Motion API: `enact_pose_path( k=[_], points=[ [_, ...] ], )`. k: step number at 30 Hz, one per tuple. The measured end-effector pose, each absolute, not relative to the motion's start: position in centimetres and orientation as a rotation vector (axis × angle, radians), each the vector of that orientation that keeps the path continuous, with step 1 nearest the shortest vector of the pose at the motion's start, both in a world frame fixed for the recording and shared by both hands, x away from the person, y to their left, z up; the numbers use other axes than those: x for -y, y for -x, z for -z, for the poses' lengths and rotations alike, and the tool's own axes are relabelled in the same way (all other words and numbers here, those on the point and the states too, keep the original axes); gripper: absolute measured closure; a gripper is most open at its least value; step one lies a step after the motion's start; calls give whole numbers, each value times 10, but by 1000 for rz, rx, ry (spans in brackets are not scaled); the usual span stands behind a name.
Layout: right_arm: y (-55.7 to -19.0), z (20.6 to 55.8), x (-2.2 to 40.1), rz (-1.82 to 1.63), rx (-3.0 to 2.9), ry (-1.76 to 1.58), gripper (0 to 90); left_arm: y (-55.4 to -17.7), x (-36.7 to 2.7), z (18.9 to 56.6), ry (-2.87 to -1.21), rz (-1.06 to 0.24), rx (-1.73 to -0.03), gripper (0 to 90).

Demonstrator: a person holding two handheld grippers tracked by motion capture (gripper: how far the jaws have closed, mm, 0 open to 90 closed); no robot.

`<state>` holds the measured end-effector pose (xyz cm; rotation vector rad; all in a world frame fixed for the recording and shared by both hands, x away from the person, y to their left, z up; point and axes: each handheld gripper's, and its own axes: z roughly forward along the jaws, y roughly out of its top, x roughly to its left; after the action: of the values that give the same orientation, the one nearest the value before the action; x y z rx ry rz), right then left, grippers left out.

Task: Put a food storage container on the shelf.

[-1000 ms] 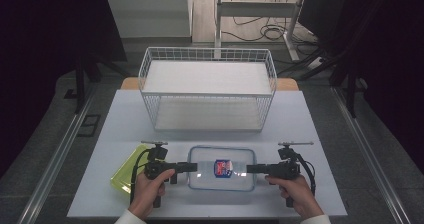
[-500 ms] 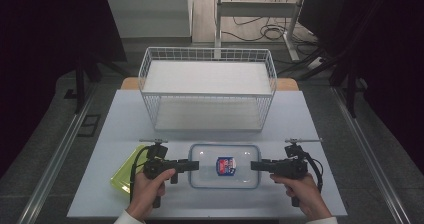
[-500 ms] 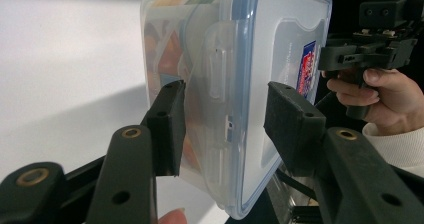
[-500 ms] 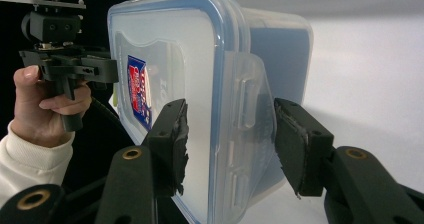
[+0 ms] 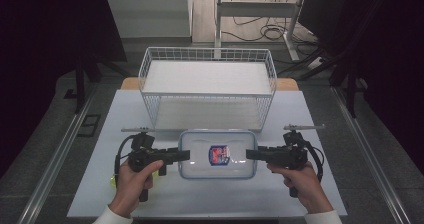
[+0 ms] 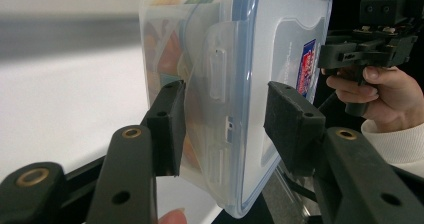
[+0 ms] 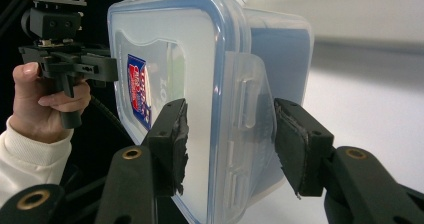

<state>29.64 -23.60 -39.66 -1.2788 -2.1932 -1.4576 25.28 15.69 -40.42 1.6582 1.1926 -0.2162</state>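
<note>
A clear plastic container [image 5: 218, 155] with a blue-edged lid and a red and blue sticker hangs level between my two grippers, just in front of the wire basket. My left gripper [image 5: 184, 155] is shut on its left end and my right gripper [image 5: 251, 154] on its right end. In the left gripper view the jaws [image 6: 225, 99] straddle the latch flap of the container [image 6: 240, 59], and colourful contents show through the wall. In the right gripper view the jaws [image 7: 230, 119] clamp the other latch of the container [image 7: 200, 59], with the left gripper [image 7: 95, 66] beyond it.
A white wire basket [image 5: 207, 95] stands at the back middle of the pale table [image 5: 325, 114]. A sliver of a yellow-green thing [image 5: 111, 180] peeks out under the left hand. Dark floor, cables and a desk frame lie beyond the table.
The container has risen off the table and come a little nearer the basket, held at both ends. The right gripper drew back slightly, then closed in again. The left hand now covers the yellow-green thing.
</note>
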Motion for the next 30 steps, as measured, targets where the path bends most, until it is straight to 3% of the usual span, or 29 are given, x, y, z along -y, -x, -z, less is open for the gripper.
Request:
enact_pose_path(
  k=[30],
  points=[
    [-366, 315, 196, 1564, 2253, 1214, 493, -322, -196, 327, -1610, 120, -1129, 517]
  ],
)
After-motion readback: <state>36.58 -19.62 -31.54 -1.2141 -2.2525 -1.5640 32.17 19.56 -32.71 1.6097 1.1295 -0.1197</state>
